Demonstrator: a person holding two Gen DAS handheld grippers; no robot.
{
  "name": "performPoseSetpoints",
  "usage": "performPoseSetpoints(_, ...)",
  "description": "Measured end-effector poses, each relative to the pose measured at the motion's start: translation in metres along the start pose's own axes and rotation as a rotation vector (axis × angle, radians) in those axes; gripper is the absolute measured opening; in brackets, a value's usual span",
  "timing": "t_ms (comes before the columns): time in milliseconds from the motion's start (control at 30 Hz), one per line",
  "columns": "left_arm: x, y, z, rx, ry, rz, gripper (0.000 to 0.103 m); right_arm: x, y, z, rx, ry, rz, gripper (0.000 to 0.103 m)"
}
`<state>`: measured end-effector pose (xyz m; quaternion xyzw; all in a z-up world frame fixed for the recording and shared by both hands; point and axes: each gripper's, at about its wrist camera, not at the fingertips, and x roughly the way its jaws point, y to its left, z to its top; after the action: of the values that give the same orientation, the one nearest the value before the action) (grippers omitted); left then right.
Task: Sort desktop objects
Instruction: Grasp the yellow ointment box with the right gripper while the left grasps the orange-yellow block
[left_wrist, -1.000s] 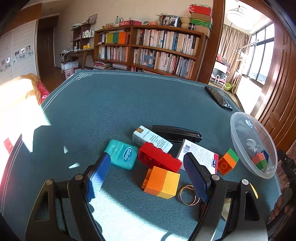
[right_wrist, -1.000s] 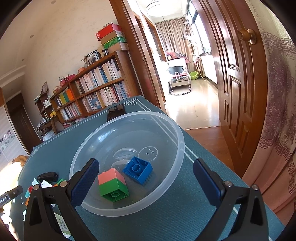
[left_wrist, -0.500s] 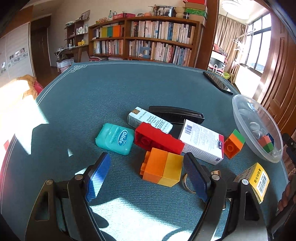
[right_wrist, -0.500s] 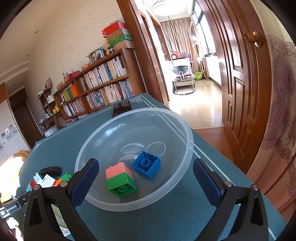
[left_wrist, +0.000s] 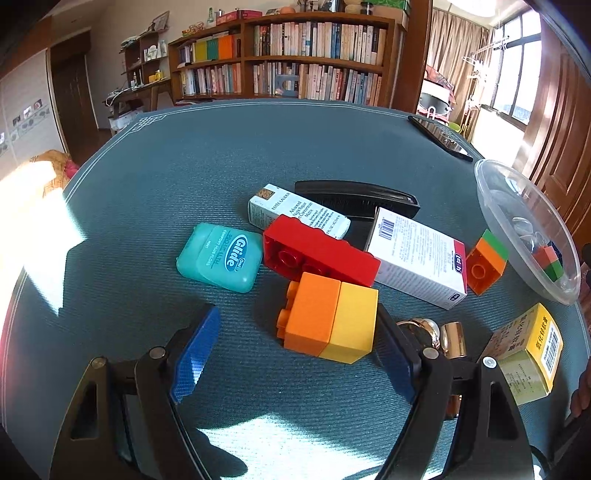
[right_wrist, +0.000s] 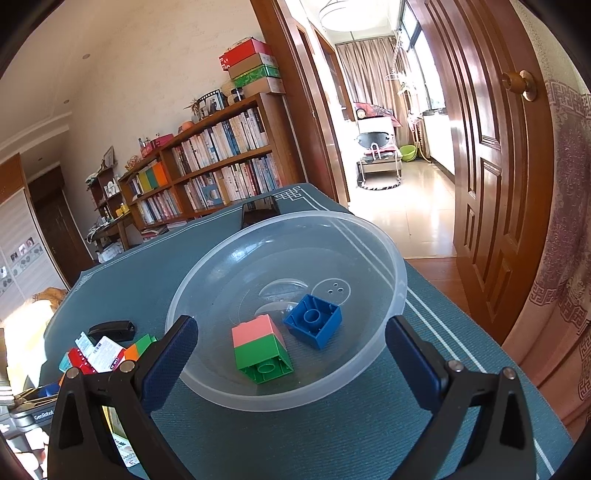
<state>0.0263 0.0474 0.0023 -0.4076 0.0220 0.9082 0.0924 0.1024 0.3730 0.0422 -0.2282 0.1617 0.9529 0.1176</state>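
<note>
As the left gripper (left_wrist: 299, 354) has dropped closer over the last second, the orange-and-yellow block (left_wrist: 330, 319) now sits between its wide, empty jaws on the tabletop (left_wrist: 184, 158), so a grasp looks imminent. That block is two chunky halves joined, studs on its orange side, lying just before the red brick (left_wrist: 317, 254). The right gripper (right_wrist: 291, 360), jaws wide and empty, hovers at the clear bowl (right_wrist: 397, 280), which holds a pink-and-green block (right_wrist: 260, 349) and a blue block (right_wrist: 314, 325).
</note>
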Motion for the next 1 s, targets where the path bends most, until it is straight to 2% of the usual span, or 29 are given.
performPoseSetpoints(100, 0.0, -0.001, 0.0, 0.006, -0.003, 0.002, 0.084, -0.002, 0.01, -0.002, -0.019, 0.012, 0.041, 0.102)
performPoseSetpoints(233, 0.0, -0.001, 0.001, 0.01, -0.008, -0.003, 0.083, -0.011, 0.027, -0.01, -0.026, 0.029, 0.162, 0.102)
performPoseSetpoints(367, -0.001, -0.004, 0.002, 0.022, -0.013, -0.015, 0.071, -0.02, 0.053, -0.023, -0.096, 0.054, 0.293, 0.102)
performPoseSetpoints(467, -0.002, -0.006, 0.001, 0.031, -0.019, -0.028, 0.062, -0.025, 0.072, -0.034, -0.179, 0.073, 0.36, 0.102)
performPoseSetpoints(567, -0.003, -0.007, 0.002, 0.036, -0.024, -0.047, 0.047, -0.029, 0.087, -0.041, -0.258, 0.074, 0.383, 0.102)
performPoseSetpoints(767, -0.002, -0.004, 0.003, 0.024, -0.028, -0.049, 0.047, -0.023, 0.101, -0.049, -0.333, 0.115, 0.411, 0.101)
performPoseSetpoints(833, -0.002, -0.004, 0.004, 0.02, -0.028, -0.049, 0.047, -0.022, 0.103, -0.051, -0.341, 0.128, 0.416, 0.098)
performPoseSetpoints(1000, -0.001, -0.003, 0.004, 0.019, -0.028, -0.051, 0.047, -0.01, 0.109, -0.054, -0.357, 0.197, 0.409, 0.076)
